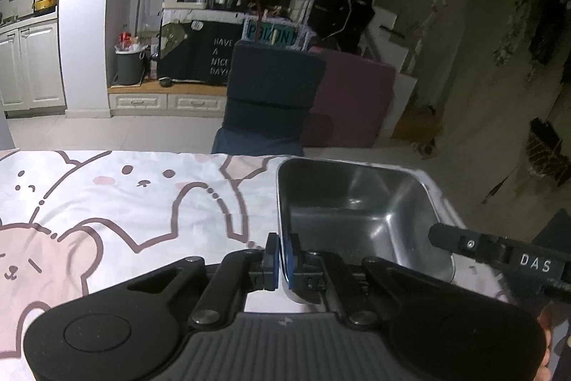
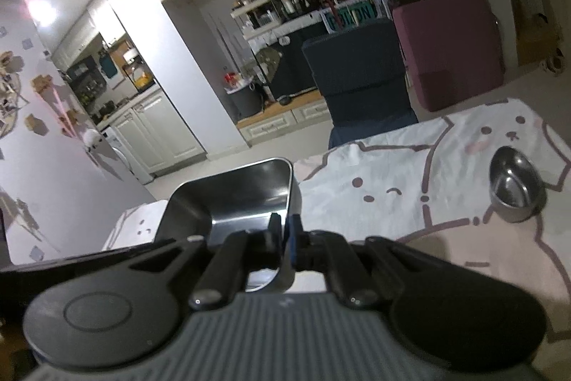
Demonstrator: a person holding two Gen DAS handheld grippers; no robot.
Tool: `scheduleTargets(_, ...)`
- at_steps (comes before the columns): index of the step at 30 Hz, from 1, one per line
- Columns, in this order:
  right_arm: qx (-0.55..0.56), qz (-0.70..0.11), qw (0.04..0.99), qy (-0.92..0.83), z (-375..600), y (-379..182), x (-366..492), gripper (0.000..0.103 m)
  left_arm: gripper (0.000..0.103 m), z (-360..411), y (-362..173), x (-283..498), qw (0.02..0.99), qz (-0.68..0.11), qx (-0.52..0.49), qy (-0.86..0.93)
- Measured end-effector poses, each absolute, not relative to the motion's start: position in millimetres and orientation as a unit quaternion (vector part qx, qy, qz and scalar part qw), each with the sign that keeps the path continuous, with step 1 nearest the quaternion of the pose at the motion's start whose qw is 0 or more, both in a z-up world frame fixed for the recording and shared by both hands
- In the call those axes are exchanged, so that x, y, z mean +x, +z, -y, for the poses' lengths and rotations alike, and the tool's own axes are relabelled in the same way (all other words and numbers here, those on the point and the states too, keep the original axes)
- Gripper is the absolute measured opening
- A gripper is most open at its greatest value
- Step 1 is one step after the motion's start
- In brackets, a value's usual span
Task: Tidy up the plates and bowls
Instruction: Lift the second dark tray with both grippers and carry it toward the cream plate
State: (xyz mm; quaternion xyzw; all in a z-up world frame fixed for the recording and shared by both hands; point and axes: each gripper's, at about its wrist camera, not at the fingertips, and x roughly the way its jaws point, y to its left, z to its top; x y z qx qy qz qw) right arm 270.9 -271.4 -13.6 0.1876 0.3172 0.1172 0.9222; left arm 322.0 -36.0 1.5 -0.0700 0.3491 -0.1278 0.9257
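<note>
Both grippers pinch opposite walls of the square, shiny steel tray point(image 1: 357, 202): left gripper point(image 1: 282, 261), right gripper point(image 2: 285, 240). A round steel bowl point(image 2: 515, 190) sits well apart from it on the cartoon-print cloth point(image 2: 392, 174).

1 rectangular steel tray point(image 1: 357, 202), 1 round steel bowl point(image 2: 515, 190), 2 grippers, 1 cartoon-print tablecloth point(image 1: 125, 202), 2 chairs.

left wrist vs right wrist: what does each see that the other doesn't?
Only left wrist: the right hand-held gripper reaching in from the side, seen from outside.
Only right wrist: a round metal bowl standing alone on the tablecloth, plus ceiling lights.
Both: the square metal tray, each hand-held gripper shut on one wall of it, left hand-held gripper, the blue chair.
</note>
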Motion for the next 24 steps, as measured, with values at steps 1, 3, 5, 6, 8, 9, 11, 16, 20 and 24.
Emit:
scheduleTargets(1, 0.189, -0.315, 0.923, 0.119, 273.3, -11.3, 265.8, 0.005, 0.005, 37.3, 4.0, 315.7, 0.926, -0.346, -0.073, -0.132)
scheduleTargets(3, 0.194, -0.311, 0.922, 0.122, 284.0, -8.8, 252.0, 0.005, 0.006, 40.4, 8.1, 301.5, 0.926, -0.34, -0.081, -0.141)
scheduleTargets(5, 0.2, -0.306, 0.922, 0.124, 291.4, -6.1, 239.3, 0.005, 0.006, 44.7, 10.7, 288.3, 0.927, -0.334, -0.085, -0.147)
scheduleTargets(6, 0.202, -0.302, 0.923, 0.126, 295.9, -3.9, 232.3, 0.005, 0.007, 46.9, 11.2, 282.8, 0.927, -0.332, -0.087, -0.15)
scheduleTargets(8, 0.202, -0.294, 0.925, 0.13, 302.6, -1.3, 219.7, 0.005, 0.007, 51.2, 11.9, 272.4, 0.927, -0.328, -0.091, -0.156)
scheduleTargets(9, 0.2, -0.291, 0.926, 0.131, 305.1, -0.2, 214.4, 0.005, 0.007, 53.6, 11.4, 267.9, 0.927, -0.327, -0.092, -0.159)
scheduleTargets(11, 0.198, -0.287, 0.928, 0.131, 310.7, -0.1, 201.8, 0.006, 0.007, 59.2, 8.7, 259.3, 0.926, -0.327, -0.092, -0.166)
scheduleTargets(16, 0.198, -0.29, 0.928, 0.122, 326.1, -7.5, 174.6, 0.006, 0.007, 79.1, -8.0, 243.9, 0.919, -0.339, -0.086, -0.182)
scheduleTargets(20, 0.195, -0.299, 0.928, 0.107, 338.0, -16.4, 158.9, 0.006, 0.007, 95.1, -23.5, 234.6, 0.913, -0.354, -0.076, -0.189)
scheduleTargets(24, 0.192, -0.31, 0.927, 0.09, 346.9, -27.9, 147.4, 0.006, 0.007, 109.3, -43.4, 229.9, 0.905, -0.372, -0.067, -0.194)
